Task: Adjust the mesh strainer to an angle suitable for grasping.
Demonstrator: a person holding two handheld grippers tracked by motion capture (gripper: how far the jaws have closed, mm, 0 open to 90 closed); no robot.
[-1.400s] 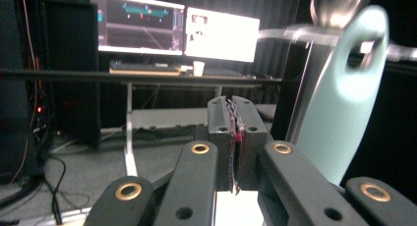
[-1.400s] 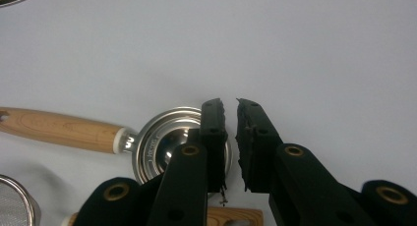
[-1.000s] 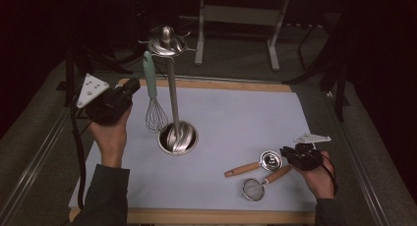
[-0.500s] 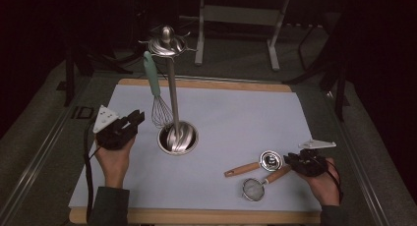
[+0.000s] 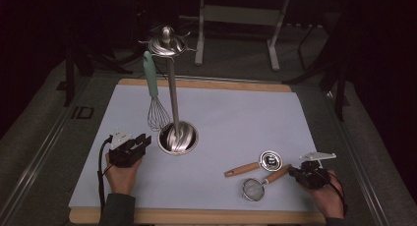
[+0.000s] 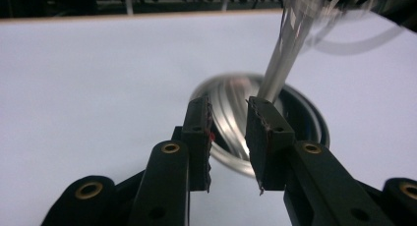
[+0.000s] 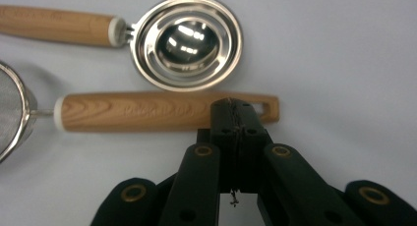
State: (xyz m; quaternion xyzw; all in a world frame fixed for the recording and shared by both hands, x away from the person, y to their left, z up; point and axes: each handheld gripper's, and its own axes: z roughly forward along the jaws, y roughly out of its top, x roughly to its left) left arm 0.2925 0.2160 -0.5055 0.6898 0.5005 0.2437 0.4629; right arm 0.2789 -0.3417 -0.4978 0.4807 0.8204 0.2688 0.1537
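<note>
Lettering on strainer handle (image 7: 147,111) reads from right tool (image 7: 238,119) view.

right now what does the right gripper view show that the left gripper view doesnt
Right gripper view alone: a wooden-handled strainer lying just past the shut right gripper, and a wooden-handled steel spoon beyond it. Left gripper view alone: the round steel base of the utensil stand and its upright rod, seen past the open left gripper. Both share the pale blue mat.
</note>
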